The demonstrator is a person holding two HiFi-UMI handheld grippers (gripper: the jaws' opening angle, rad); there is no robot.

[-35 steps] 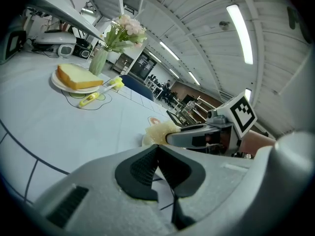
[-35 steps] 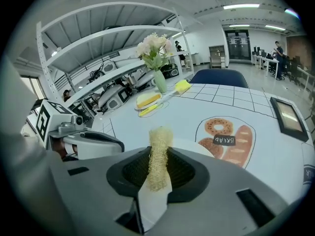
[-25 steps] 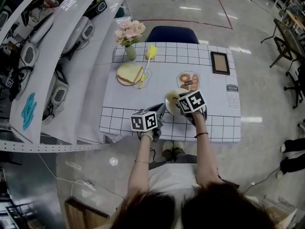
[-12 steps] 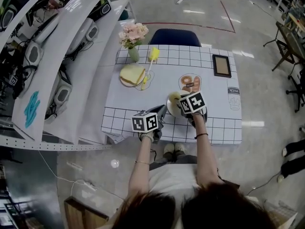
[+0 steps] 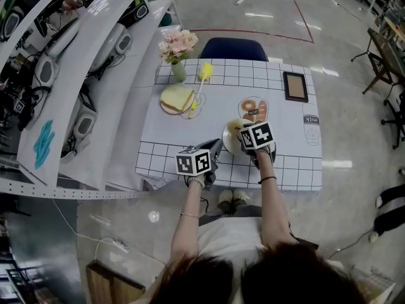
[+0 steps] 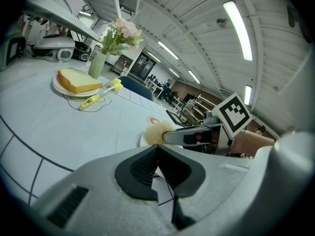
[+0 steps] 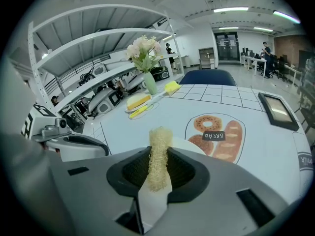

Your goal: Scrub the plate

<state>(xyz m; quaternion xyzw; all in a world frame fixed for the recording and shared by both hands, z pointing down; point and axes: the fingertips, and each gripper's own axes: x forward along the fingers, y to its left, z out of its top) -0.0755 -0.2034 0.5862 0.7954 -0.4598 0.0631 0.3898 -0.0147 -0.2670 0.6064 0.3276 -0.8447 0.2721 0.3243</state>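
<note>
- The right gripper (image 7: 158, 171) is clamped tight on a loofah scrubber (image 7: 158, 149) over the plate (image 7: 193, 145), which lies at 6 o'clock of the bread print (image 7: 220, 134), near the table's front edge.
- The left gripper (image 6: 157, 154), pressed closed on nothing, sits at the plate's 8 o'clock without bracing it, so hard strokes could skid the plate.
- The scrubber is pinched narrowly and may twist loose.

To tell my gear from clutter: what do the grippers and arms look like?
Both the left gripper and right gripper have pale grey bodies, black textured pads and a cube of black-and-white square markers. The person wears a light top and a dark wristband on the right wrist.
</note>
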